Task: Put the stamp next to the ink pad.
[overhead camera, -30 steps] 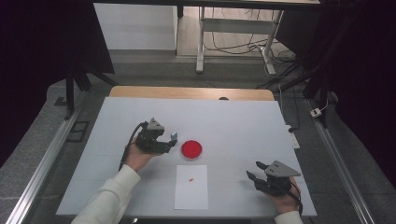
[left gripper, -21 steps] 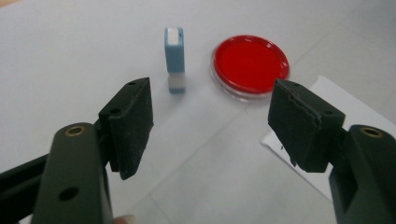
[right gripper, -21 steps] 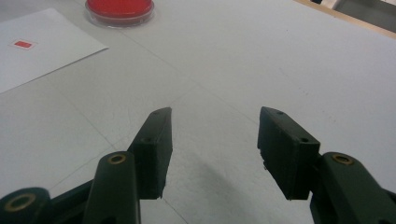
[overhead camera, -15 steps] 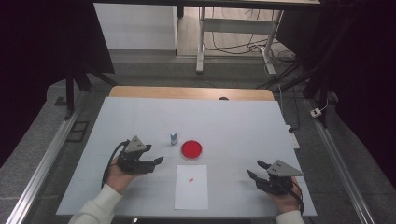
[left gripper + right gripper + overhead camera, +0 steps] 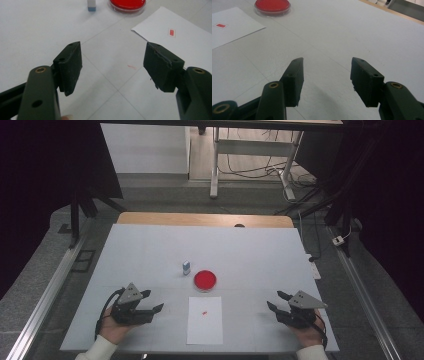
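A round red dish point(image 5: 205, 280) sits mid-table, and a small white and blue block point(image 5: 186, 267) stands upright just to its left. Nearer me lies a white sheet of paper point(image 5: 205, 325) bearing a small red mark point(image 5: 204, 312). My left gripper point(image 5: 154, 300) rests low at the near left, open and empty, pointing toward the sheet. In the left gripper view its open gap point(image 5: 112, 67) frames bare table, with the dish point(image 5: 127, 3), block point(image 5: 91, 5) and sheet point(image 5: 180, 42) beyond. My right gripper point(image 5: 275, 299) stands open and empty at the near right. Its own view point(image 5: 325, 82) shows the dish point(image 5: 272, 6) far off.
The white table point(image 5: 250, 250) has a wooden strip along its far edge. Metal rails run down the floor on both sides. Desk legs and cables stand beyond the far edge.
My left gripper has pulled back from beside the dish toward the near left. The small block now stands free, left of the dish. The right gripper has kept still.
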Available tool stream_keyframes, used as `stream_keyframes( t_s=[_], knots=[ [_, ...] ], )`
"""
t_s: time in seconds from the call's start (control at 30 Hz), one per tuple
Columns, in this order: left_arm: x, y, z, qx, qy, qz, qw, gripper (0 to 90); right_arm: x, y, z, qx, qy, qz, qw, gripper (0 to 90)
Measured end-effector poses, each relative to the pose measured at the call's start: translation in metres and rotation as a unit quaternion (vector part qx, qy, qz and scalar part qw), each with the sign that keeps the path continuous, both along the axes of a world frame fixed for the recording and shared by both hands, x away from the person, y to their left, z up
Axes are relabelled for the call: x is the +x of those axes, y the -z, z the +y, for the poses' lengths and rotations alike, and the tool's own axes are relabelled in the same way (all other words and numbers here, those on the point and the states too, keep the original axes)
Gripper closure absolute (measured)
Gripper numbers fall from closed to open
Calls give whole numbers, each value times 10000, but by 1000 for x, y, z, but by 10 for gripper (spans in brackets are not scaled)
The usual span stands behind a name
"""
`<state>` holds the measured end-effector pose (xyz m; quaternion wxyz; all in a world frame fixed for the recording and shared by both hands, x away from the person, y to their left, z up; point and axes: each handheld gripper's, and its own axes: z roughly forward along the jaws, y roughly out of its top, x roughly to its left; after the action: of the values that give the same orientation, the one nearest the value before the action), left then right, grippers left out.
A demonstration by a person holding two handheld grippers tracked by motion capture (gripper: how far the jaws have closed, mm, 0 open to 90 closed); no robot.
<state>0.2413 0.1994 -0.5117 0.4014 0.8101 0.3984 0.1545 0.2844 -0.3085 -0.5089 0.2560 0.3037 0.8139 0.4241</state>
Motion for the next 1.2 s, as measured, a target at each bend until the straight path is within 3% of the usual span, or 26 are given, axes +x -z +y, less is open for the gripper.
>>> stream_keyframes(
  t_s=[0.33, 1.2],
  knots=[
    [-14, 2, 10, 12, -112, -79, 9999, 313, 1, 0, -3, -35, -25, -34, 10000, 437],
    [-12, 4, 10, -6, -114, -61, 9999, 313, 0, 0, -2, -132, -21, -85, 9999, 435]
  ],
)
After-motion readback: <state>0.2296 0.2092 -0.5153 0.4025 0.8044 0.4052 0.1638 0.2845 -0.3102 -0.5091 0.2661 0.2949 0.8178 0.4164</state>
